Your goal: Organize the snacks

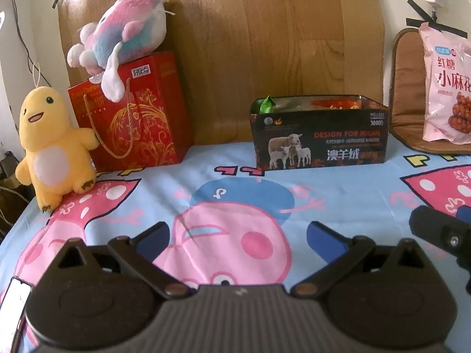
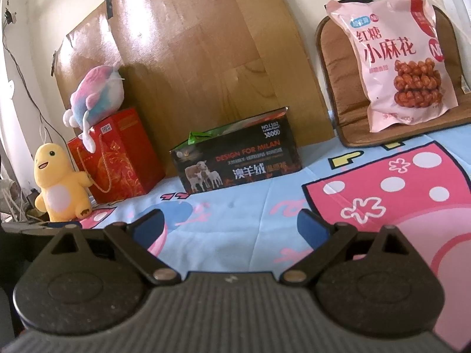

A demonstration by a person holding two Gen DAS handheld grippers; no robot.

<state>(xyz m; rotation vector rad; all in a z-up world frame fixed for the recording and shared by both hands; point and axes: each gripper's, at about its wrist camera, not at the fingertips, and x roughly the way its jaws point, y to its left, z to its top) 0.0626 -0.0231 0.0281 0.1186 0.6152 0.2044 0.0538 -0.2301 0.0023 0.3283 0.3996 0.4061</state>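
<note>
Seemingly the sorting is nearly done, since the box (image 1: 319,135) already holds wrapped snacks (image 1: 266,104) and only the pink snack bag (image 2: 397,58) leans on a cushion (image 2: 341,94) right of it, well beyond the left gripper (image 1: 238,236) and right gripper (image 2: 229,229), both spread wide and empty.

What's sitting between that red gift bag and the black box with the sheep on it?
Nothing: between the red gift bag and the black box there is only bare cartoon bedsheet and the wooden board behind, in both wrist views.
</note>
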